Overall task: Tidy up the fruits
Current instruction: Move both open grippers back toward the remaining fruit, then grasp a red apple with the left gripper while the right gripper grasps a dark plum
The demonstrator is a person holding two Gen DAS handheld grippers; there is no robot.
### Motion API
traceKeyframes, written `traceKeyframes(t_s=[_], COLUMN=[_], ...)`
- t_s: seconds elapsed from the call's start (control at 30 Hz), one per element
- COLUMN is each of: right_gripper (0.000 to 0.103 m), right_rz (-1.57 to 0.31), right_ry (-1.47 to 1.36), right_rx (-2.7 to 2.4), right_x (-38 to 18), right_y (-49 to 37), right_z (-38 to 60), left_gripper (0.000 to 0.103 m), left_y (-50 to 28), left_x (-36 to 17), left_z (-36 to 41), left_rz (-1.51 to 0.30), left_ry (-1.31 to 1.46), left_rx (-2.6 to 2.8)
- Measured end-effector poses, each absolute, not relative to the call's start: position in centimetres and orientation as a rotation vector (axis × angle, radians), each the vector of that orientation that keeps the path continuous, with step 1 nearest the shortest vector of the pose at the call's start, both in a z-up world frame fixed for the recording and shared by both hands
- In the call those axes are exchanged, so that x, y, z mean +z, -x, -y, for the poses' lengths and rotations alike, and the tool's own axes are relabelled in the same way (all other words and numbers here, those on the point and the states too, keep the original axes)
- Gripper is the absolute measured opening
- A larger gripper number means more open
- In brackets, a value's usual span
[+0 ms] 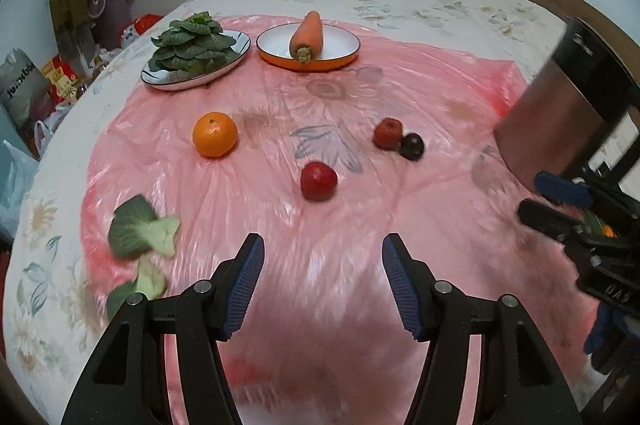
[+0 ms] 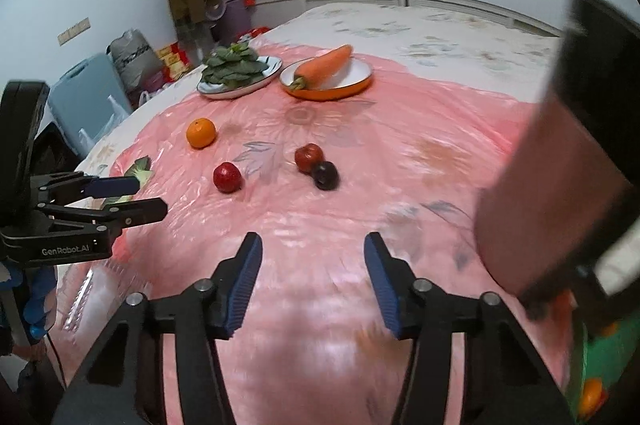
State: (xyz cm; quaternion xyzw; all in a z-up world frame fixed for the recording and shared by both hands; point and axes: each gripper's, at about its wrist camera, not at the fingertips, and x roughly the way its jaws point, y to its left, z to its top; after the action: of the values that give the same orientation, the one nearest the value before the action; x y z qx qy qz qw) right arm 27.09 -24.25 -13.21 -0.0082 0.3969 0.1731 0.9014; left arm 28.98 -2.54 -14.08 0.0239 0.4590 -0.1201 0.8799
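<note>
Four fruits lie on a pink plastic sheet spread over a bed. They are an orange, a red apple, a smaller red-orange fruit and a dark plum touching it. My left gripper hovers open over the sheet's near part, short of the apple, nothing between its blue pads. My right gripper is also open and empty, short of the plum.
At the back, a carrot lies on an orange-rimmed plate, beside a plate of leafy greens. Loose green leaves lie near left. A blurred brown and black shape looms right. Bags and boxes crowd the floor left.
</note>
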Motion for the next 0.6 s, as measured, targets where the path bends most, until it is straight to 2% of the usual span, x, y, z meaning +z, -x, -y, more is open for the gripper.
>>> traceKeyframes(t_s=[0.17, 0.37, 0.6], right_gripper=[0.057, 0.045, 0.041], right_rz=[-0.854, -0.884, -0.900], right_ry=[0.029, 0.032, 0.055], right_rx=[0.392, 0.404, 0.411], right_x=[-15.2, -17.1, -18.3], right_y=[-31.8, -35.7, -38.3], right_z=[22.7, 21.8, 21.1], left_gripper=[0.052, 0.045, 0.040], left_y=[-32.5, -35.2, -36.4], left_x=[-15.2, -17.4, -18.8], left_z=[3.0, 3.6, 4.1], left_rz=[-0.980, -1.013, -1.026], left_ry=[-0.051, -0.051, -0.070], left_rx=[-0.254, -0.251, -0.258])
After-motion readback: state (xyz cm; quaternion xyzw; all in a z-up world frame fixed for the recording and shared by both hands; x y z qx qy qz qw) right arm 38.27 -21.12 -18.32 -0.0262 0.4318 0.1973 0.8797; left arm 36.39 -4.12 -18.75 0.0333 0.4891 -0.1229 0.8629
